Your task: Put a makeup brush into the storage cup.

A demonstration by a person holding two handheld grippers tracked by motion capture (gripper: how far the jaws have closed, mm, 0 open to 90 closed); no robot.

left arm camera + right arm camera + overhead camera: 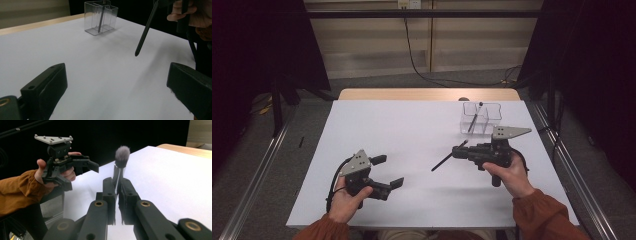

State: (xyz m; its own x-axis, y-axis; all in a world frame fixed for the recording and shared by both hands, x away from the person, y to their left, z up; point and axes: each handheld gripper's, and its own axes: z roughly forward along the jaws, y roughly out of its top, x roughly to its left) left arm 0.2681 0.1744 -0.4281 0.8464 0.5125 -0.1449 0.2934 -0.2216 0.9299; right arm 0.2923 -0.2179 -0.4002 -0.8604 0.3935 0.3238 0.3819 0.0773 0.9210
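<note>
Both forearms wear rust-orange sleeves [539, 210] gathered at the cuffs. Each hand grips a matte black tool: the left gripper [388, 171] and right gripper [458, 148] both carry a grey three-cornered plate [508, 132] studded with small screws on top. The blocky black jaws show brass-ringed pivot holes, and a black cable [331, 192] loops beneath the left sleeve.

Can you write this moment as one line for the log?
right hand-held gripper: shut on brush | left hand-held gripper: open, nothing between | clear box: one brush inside
</note>
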